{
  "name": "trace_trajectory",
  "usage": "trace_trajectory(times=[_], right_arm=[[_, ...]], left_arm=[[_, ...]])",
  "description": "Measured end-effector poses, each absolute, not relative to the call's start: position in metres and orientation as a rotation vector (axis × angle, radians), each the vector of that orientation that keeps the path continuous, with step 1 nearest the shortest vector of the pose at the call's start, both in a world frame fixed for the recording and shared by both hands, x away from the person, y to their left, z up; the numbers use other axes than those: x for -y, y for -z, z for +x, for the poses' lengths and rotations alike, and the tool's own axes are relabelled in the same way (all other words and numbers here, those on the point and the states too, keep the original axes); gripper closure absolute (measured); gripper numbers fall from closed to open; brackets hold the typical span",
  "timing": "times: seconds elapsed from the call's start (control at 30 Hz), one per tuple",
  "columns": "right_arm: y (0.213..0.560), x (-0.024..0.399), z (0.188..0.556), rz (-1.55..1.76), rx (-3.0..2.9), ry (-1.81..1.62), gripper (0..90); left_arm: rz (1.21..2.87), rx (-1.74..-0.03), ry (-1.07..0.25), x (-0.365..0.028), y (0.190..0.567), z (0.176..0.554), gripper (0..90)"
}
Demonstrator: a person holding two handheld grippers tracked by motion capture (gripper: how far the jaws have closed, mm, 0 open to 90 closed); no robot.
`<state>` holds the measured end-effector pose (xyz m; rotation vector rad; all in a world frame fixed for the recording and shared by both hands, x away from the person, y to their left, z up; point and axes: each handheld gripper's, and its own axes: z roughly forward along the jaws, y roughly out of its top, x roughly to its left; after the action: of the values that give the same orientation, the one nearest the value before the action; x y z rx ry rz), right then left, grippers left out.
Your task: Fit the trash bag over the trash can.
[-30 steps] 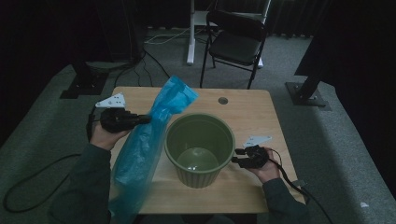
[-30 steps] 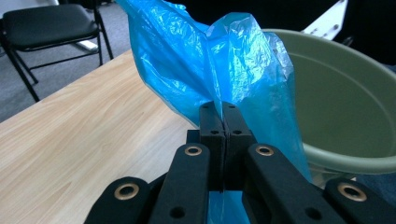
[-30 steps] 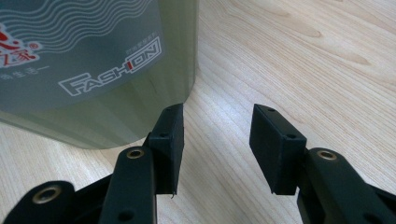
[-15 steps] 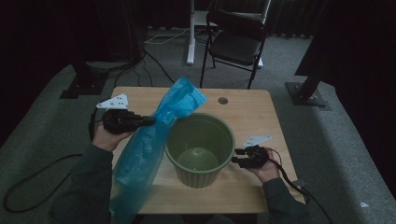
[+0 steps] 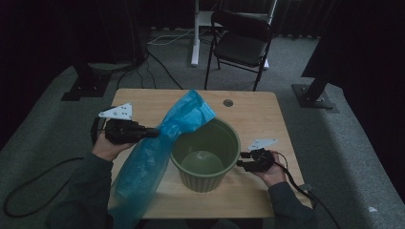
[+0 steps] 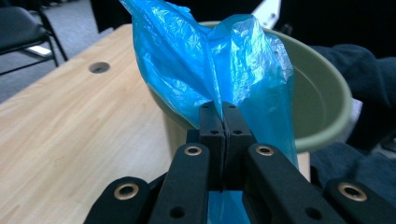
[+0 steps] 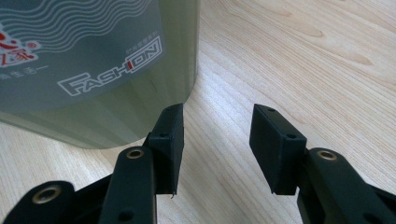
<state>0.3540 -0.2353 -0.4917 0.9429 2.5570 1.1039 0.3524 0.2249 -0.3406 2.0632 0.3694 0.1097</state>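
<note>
While our left hand-held gripper (image 6: 223,122) stays clenched on the blue bag (image 5: 157,152), its top has swung right over the green bin (image 5: 205,155) rim; our right hand-held gripper (image 7: 215,140) waits released on the desk (image 5: 258,114), lining nearly begun.

Left hand-held gripper (image 5: 154,133) clamped; right hand-held gripper (image 5: 240,164) agape.

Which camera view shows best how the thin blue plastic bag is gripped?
The left gripper view: the shut left hand-held gripper pinches the thin blue plastic bag there, close up. The high view shows the whole bag against the green plastic bucket.
</note>
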Motion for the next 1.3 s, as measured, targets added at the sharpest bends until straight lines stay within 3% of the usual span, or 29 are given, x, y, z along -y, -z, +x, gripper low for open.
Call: trace_trajectory(times=[0.33, 1.3], right_arm=[[0.492, 0.235, 0.355, 0.934, -2.557, -1.105, 54.3], [0.492, 0.234, 0.355, 0.934, -2.561, -1.104, 54.3]], left_arm=[[2.118, -0.297, -0.041, -0.215, 0.347, 0.346, 89.0], [2.238, -0.240, -0.037, -0.151, 0.333, 0.364, 88.6]])
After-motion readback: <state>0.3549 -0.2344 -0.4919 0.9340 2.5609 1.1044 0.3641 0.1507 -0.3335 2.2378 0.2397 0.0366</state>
